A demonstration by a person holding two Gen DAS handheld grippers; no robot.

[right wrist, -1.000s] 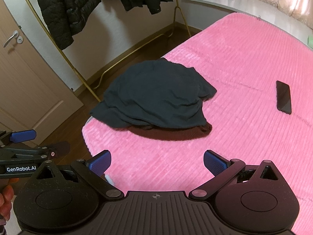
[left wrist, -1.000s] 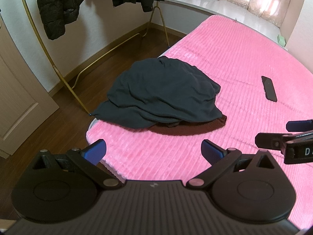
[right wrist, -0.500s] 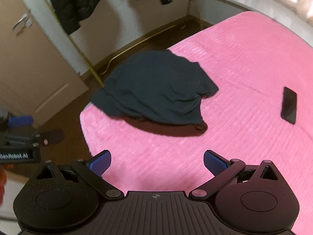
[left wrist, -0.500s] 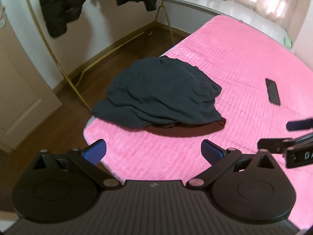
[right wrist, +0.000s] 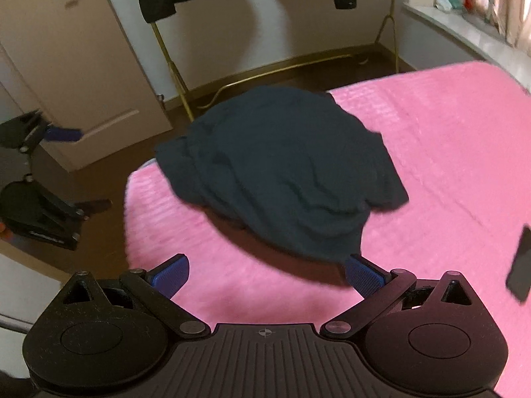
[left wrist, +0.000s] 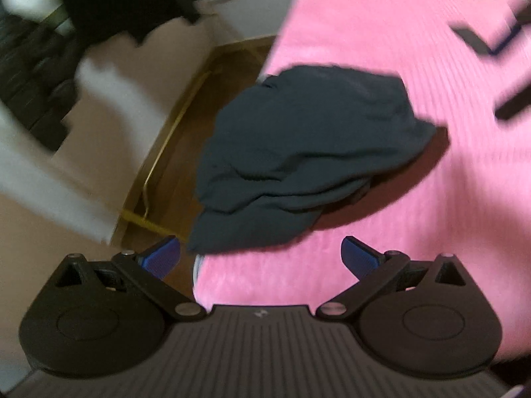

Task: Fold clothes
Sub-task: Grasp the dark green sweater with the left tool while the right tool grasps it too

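Two grippers, left gripper and right gripper, hang spread and empty. We pinch one edge of the dark garment, never the whole pile.

The heap of clothes lies on the bed's corner, phone well right.

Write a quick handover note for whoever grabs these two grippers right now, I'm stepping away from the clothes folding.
Left gripper: open, empty, short of the pile's near edge.
Right gripper: open, empty, at the pile's near edge, not gripping.
Clothes: dark navy garment lies crumpled at the corner of the pink bed, on top of a dark reddish garment that peeks out beneath.
A phone lies on the bed to the right.
Done: nothing folded.
Left: separate, spread and fold both garments.
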